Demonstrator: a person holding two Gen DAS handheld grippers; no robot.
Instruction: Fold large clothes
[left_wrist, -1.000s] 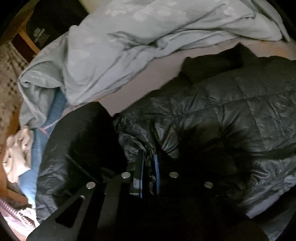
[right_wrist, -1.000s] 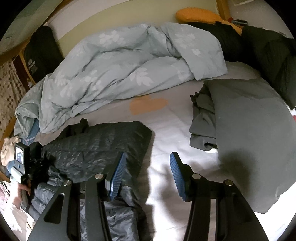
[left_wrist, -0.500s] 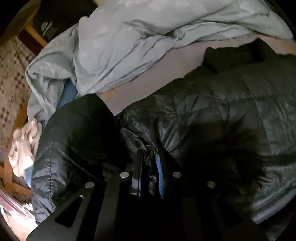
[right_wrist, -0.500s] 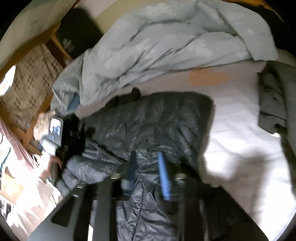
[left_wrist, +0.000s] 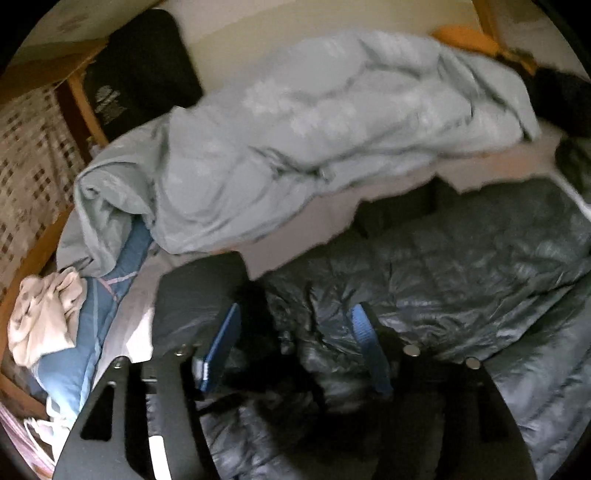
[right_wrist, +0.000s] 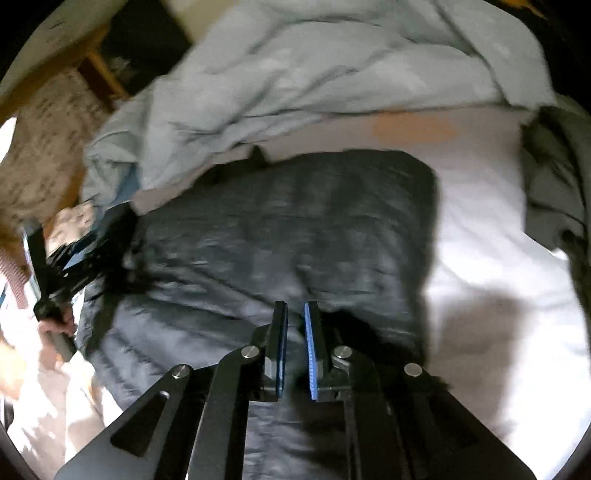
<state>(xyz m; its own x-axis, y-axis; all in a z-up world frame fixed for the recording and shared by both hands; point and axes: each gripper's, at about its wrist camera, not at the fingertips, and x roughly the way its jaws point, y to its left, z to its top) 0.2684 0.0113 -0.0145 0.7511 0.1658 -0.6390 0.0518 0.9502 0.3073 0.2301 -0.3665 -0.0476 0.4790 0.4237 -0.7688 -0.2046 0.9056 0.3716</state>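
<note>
Both grippers are over the dark puffer jacket (right_wrist: 295, 229) on the bed (right_wrist: 487, 266): left gripper (left_wrist: 295, 325) fingers spread apart, right gripper (right_wrist: 295, 321) fingers pinching its fabric.

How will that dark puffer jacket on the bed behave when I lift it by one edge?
The puffer jacket will probably flop and drape, since it already lies crumpled in soft folds. Its shiny shell looks slippery, so it may slide from the fingers. The puffy quilting suggests it is light for its size.

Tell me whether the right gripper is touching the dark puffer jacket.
Touching: in the right wrist view the right gripper is closed on a fold of the dark puffer jacket.
</note>
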